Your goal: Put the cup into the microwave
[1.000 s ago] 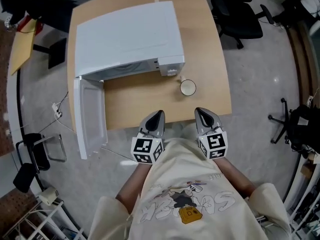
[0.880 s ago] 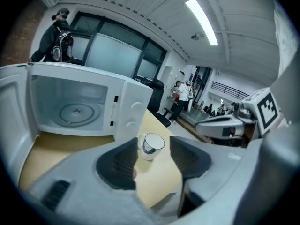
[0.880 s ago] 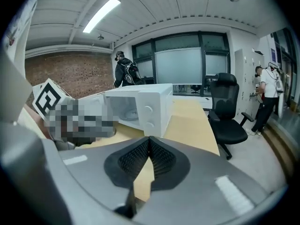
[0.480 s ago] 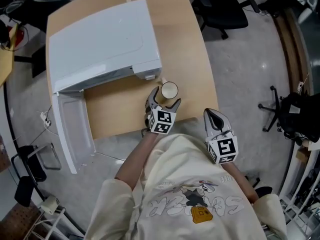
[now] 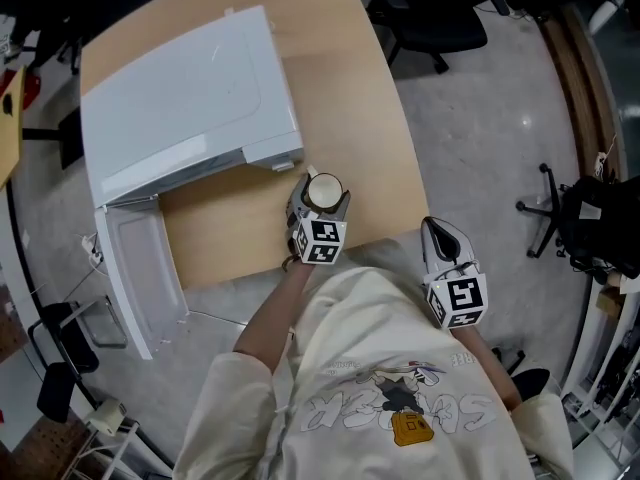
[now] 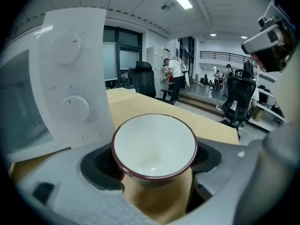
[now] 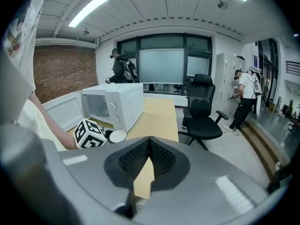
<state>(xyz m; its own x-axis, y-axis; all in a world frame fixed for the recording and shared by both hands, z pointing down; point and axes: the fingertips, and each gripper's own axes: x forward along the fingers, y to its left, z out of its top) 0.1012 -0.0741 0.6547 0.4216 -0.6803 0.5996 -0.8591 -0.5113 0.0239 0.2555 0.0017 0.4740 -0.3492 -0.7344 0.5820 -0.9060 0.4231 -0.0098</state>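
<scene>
A white cup (image 5: pixel 323 190) with a dark red rim stands on the wooden table (image 5: pixel 340 78), just in front of the right corner of the white microwave (image 5: pixel 185 98). The microwave's door (image 5: pixel 135 268) hangs open to the left. My left gripper (image 5: pixel 320 196) straddles the cup, one jaw on each side. Its jaws are closing, and a narrow gap still shows beside the cup's body. In the left gripper view the cup (image 6: pixel 154 144) fills the space between the pads, with the microwave's dial panel (image 6: pixel 70 78) just left. My right gripper (image 5: pixel 440 233) is shut, empty, off the table's near right corner.
Black office chairs stand beyond the table's far end (image 5: pixel 430 13) and at the far right (image 5: pixel 585 223). The table's near edge runs right under my left gripper. Bare wood lies in front of the microwave's open cavity (image 5: pixel 220 218).
My left gripper moved forward from my chest to the cup, opened, and now straddles it. The right gripper drifted right, away from the table.
</scene>
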